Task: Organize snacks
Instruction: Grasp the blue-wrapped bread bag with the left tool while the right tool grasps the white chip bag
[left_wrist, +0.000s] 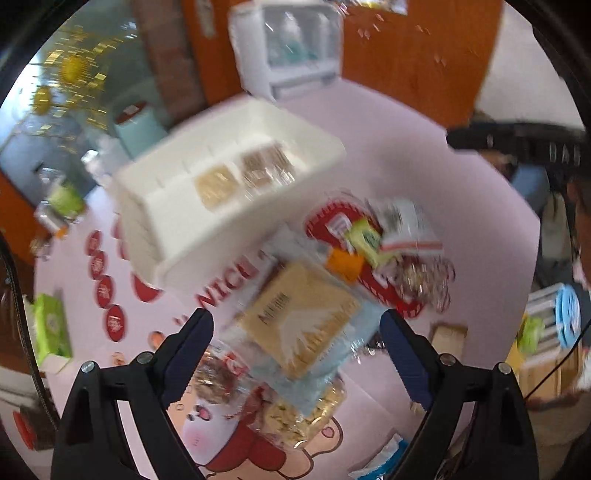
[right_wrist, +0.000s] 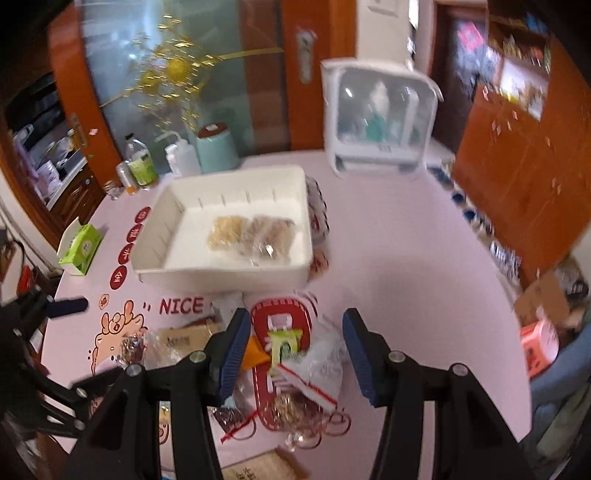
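Observation:
My left gripper (left_wrist: 295, 321) hangs open and wide over a tan snack packet (left_wrist: 299, 314) in a pale blue wrapper, and its pads do not touch the packet. A clear bag of yellow puffs (left_wrist: 303, 417) lies below it. The white tray (left_wrist: 177, 240) stands beyond, with two clear snack packs (left_wrist: 216, 184) inside. My right gripper (right_wrist: 295, 315) is open above the snack pile: a red packet (right_wrist: 280, 317), a green one (right_wrist: 284, 343) and a white one with a red stripe (right_wrist: 321, 365). The tray (right_wrist: 221, 275) lies past them. One of the left gripper's fingers (right_wrist: 68, 307) shows at the left.
Everything sits on a pink printed table cover (right_wrist: 406, 258). A white cabinet with a clear door (right_wrist: 376, 122) stands at the back. Bottles (right_wrist: 142, 166), a teal container (right_wrist: 218, 147) and a green tissue box (right_wrist: 83, 245) line the left side. A person (left_wrist: 569, 221) is at the right.

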